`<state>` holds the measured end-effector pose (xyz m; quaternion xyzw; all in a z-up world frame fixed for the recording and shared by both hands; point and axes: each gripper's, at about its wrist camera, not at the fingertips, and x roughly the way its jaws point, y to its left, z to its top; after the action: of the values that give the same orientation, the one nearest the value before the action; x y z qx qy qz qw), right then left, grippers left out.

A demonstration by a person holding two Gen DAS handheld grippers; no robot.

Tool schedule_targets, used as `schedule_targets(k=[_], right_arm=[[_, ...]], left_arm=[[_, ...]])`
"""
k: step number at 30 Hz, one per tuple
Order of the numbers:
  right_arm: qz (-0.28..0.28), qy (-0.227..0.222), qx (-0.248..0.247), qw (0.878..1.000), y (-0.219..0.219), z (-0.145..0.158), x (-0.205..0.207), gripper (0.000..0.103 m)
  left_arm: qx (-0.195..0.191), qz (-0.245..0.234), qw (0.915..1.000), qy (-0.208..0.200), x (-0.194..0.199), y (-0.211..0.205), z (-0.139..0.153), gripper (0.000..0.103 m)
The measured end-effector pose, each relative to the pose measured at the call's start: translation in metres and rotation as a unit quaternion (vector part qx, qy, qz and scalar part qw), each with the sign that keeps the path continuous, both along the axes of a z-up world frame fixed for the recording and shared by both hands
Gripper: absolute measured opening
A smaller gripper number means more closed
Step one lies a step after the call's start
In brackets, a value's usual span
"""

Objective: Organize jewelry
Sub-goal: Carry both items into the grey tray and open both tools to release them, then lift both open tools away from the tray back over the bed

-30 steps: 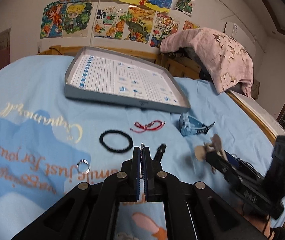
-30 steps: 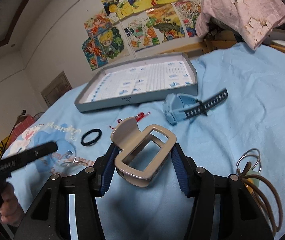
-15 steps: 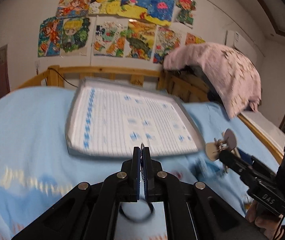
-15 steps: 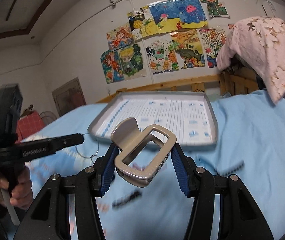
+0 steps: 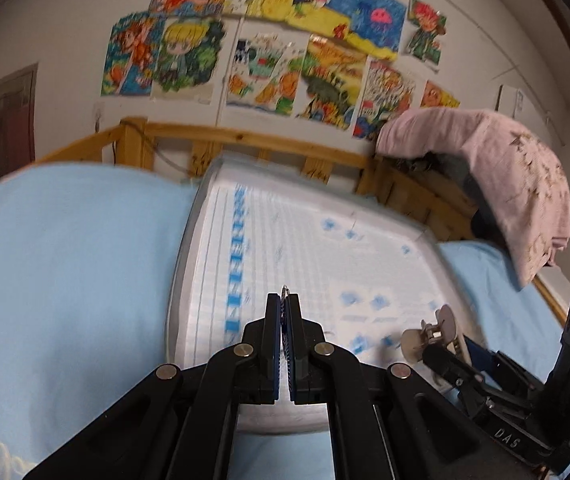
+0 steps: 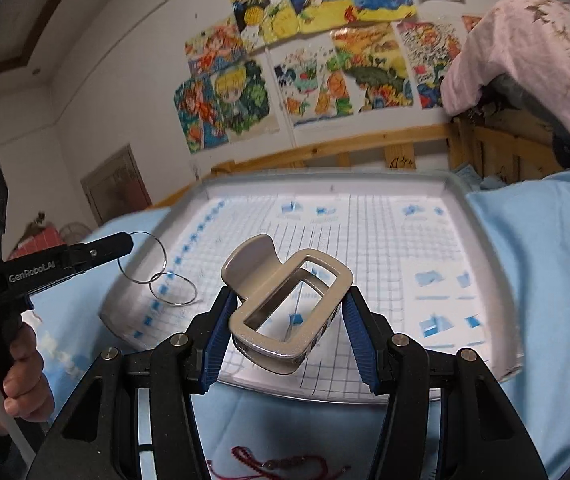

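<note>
My left gripper (image 5: 283, 308) is shut on two thin linked silver hoops (image 6: 157, 279). In the left wrist view only a sliver of the wire (image 5: 285, 289) pokes out above the pads. In the right wrist view the left gripper (image 6: 123, 242) holds the hoops dangling over the left edge of a grey tray (image 6: 481, 240) lined with white grid paper. My right gripper (image 6: 287, 320) is shut on a beige hair claw clip (image 6: 289, 312) above the tray's near half. From the left wrist, the right gripper (image 5: 437, 344) and clip (image 5: 447, 318) hover over the tray (image 5: 189, 240) at its right.
The tray lies on a light blue bed sheet (image 5: 65, 260), close to a wooden rail (image 5: 245, 140). A pink cloth (image 5: 505, 168) drapes over the right corner. A red cord bracelet (image 6: 277, 462) lies on the sheet below my right gripper. A hand (image 6: 17, 368) grips the left handle.
Both grippers have moved forward from the loose jewelry on the sheet to above the tray. The black band, small ring and blue watch have dropped out of view. Both grips are unchanged.
</note>
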<state>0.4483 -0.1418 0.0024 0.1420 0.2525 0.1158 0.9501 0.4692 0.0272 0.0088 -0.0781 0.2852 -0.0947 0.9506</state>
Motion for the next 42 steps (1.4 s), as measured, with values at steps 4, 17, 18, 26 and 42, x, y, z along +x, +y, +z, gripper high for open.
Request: schedule_targets(k=[4, 17, 18, 26, 42], right_arm=[[0.007, 0.023, -0.005, 1.000, 0.005, -0.014, 0.004, 0.049], [-0.022, 0.026, -0.013, 0.999, -0.007, -0.011, -0.011, 0.066], [-0.025, 0.023, -0.016, 0.999, -0.009, -0.008, -0.015, 0.068], [-0.039, -0.030, -0.027, 0.998, -0.033, 0.026, -0.070, 0.087], [-0.051, -0.173, -0.067, 0.981, -0.047, 0.091, -0.273, 0.102]], left_arm=[[0.002, 0.006, 0.9994, 0.033, 0.003, 0.004, -0.024, 0.003], [0.003, 0.000, 1.0000, 0.004, -0.018, 0.000, -0.013, 0.068], [0.006, 0.004, 1.0000, -0.005, -0.024, -0.001, -0.011, 0.074], [0.014, 0.031, 0.9974, -0.064, -0.084, -0.003, 0.021, 0.103], [-0.002, 0.046, 0.9885, -0.144, -0.277, 0.000, 0.053, 0.103]])
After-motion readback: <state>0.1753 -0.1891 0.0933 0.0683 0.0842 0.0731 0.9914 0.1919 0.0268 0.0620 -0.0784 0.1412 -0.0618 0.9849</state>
